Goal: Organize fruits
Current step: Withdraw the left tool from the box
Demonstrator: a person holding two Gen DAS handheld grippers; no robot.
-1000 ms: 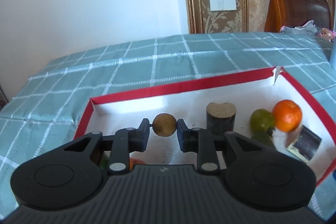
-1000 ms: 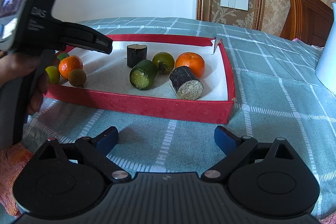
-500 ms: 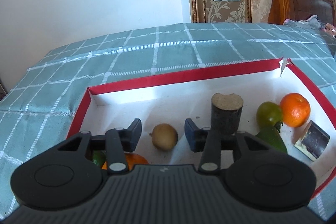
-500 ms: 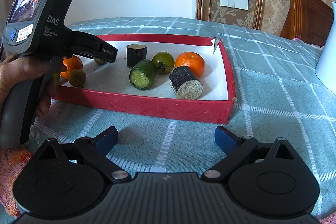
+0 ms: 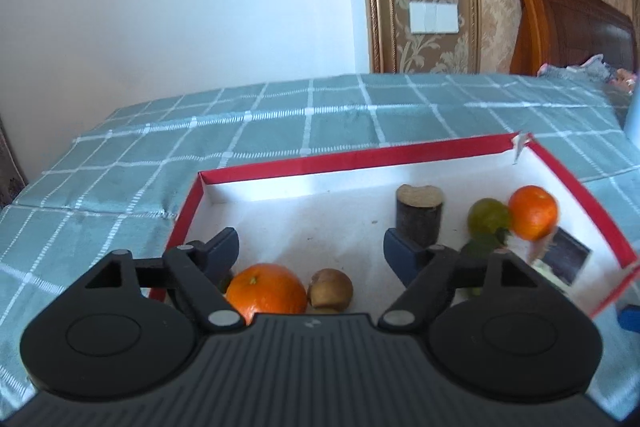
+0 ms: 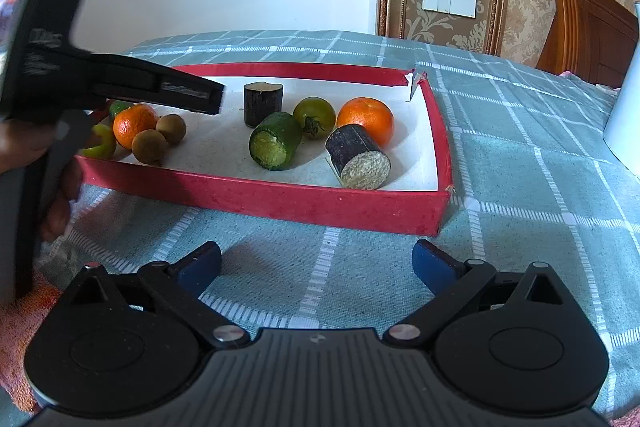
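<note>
My left tongs (image 5: 310,247), opening and empty, hang nearer the upright sugarcane piece (image 5: 419,215) ahead-right than my wide-open, empty right tongs (image 6: 316,261).

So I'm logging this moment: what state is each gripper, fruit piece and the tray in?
Left gripper: jaws opening, nothing between them.
Right gripper: open, empty, over the cloth.
Brown fruit: released, resting beside the orange.
Upright cane piece: standing on end.
Cucumber piece: lying down.
Red tray: uncovered.

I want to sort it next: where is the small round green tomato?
In the right wrist view, the small round green tomato lies in the red tray, right half, between the cut cucumber piece and the orange.
</note>
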